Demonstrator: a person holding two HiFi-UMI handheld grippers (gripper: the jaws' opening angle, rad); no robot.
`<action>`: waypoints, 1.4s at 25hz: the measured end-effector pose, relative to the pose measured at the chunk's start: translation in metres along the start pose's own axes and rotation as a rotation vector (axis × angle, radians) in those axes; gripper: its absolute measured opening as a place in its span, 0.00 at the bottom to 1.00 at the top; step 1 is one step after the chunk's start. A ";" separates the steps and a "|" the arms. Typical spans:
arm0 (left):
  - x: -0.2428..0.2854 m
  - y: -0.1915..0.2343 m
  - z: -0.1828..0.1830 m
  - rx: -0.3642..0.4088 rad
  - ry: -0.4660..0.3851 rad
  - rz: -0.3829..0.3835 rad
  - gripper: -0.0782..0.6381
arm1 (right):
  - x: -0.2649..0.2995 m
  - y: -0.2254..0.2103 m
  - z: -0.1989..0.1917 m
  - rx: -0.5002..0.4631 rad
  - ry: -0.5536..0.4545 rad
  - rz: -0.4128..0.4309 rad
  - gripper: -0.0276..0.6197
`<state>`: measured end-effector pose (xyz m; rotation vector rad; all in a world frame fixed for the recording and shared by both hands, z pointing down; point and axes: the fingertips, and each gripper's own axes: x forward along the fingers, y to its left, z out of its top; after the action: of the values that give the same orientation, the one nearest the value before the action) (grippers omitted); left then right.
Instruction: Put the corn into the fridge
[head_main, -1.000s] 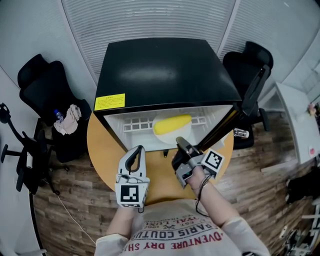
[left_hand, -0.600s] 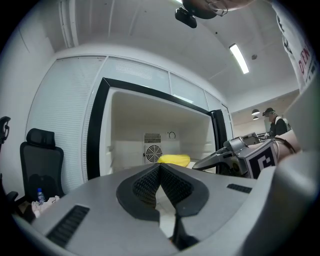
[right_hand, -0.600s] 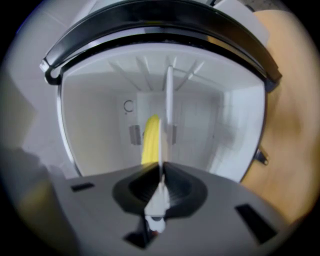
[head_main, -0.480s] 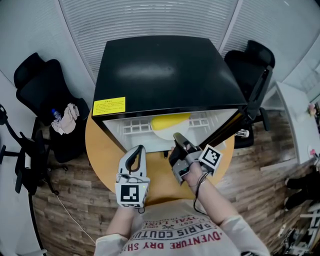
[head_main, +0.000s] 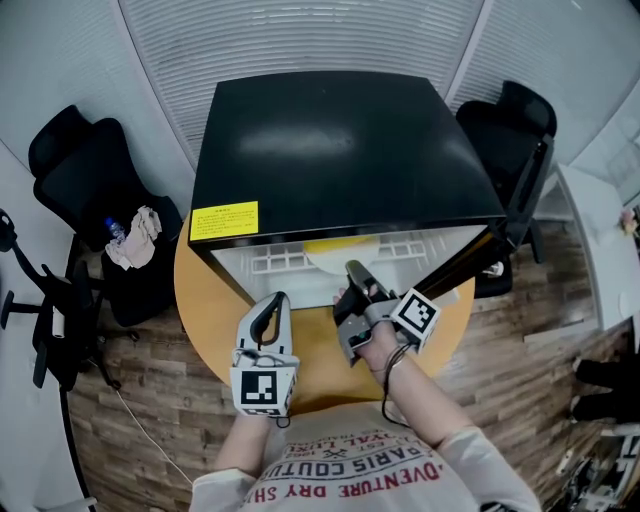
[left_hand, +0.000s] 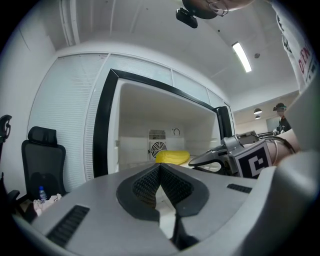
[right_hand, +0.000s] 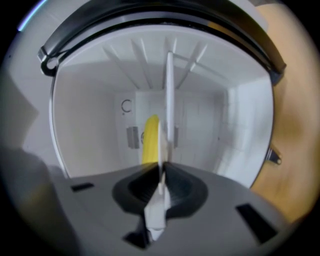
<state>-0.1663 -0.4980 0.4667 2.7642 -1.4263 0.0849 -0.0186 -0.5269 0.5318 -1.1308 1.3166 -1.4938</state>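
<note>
The yellow corn (head_main: 338, 241) lies on a white plate (head_main: 335, 260) inside the open black fridge (head_main: 340, 140), mostly hidden under the fridge top. My right gripper (head_main: 348, 272) is shut on the plate's near rim at the fridge mouth. In the right gripper view the plate (right_hand: 169, 100) stands edge-on between the jaws of the right gripper (right_hand: 161, 172), with the corn (right_hand: 150, 140) beside it. My left gripper (head_main: 268, 312) hangs shut and empty over the table, left of the right one. From the left gripper (left_hand: 160, 167) I see the corn (left_hand: 172, 157) and the right gripper (left_hand: 202, 162).
The fridge stands on a round wooden table (head_main: 210, 310). Its door (head_main: 500, 235) swings open to the right. Black office chairs stand at the left (head_main: 80, 190) and back right (head_main: 505, 125). White wire shelving (head_main: 275, 262) shows in the fridge.
My right gripper has pushed forward with the plate, so plate and corn sit deeper in the fridge and show less under its top. The left gripper has barely moved.
</note>
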 end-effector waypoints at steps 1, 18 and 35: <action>0.001 0.002 0.000 0.013 -0.001 -0.001 0.15 | 0.000 0.000 0.000 -0.004 -0.011 0.005 0.12; 0.001 -0.008 -0.005 0.005 0.019 -0.010 0.15 | -0.007 0.008 -0.004 -0.083 -0.009 0.104 0.31; -0.028 -0.068 0.007 0.003 0.013 -0.019 0.15 | -0.084 0.028 -0.034 -0.422 0.149 0.153 0.09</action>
<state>-0.1267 -0.4365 0.4582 2.7739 -1.3973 0.1048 -0.0298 -0.4401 0.4934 -1.1600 1.8391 -1.2397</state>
